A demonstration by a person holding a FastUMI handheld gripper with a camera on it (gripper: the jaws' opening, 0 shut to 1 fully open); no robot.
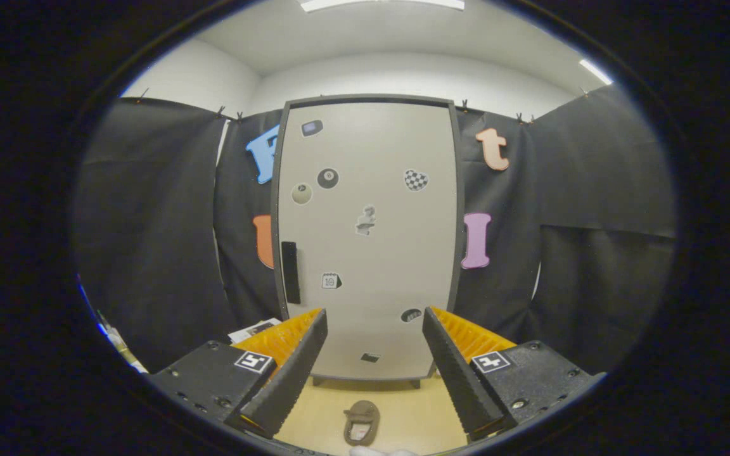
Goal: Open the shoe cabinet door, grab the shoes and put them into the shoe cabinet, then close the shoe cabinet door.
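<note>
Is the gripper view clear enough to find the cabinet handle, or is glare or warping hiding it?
Gripper view: even ceiling light, no glare on the cabinet door; the dark handle at its left edge reads sharply. Fisheye bows the door's sides outward. The gripper is open, fingers apart, the shoe on the floor between them slightly soft.

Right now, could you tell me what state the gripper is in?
Gripper: open, holding nothing; its fingers point at the closed shoe cabinet door, with a shoe on the floor between them.
</note>
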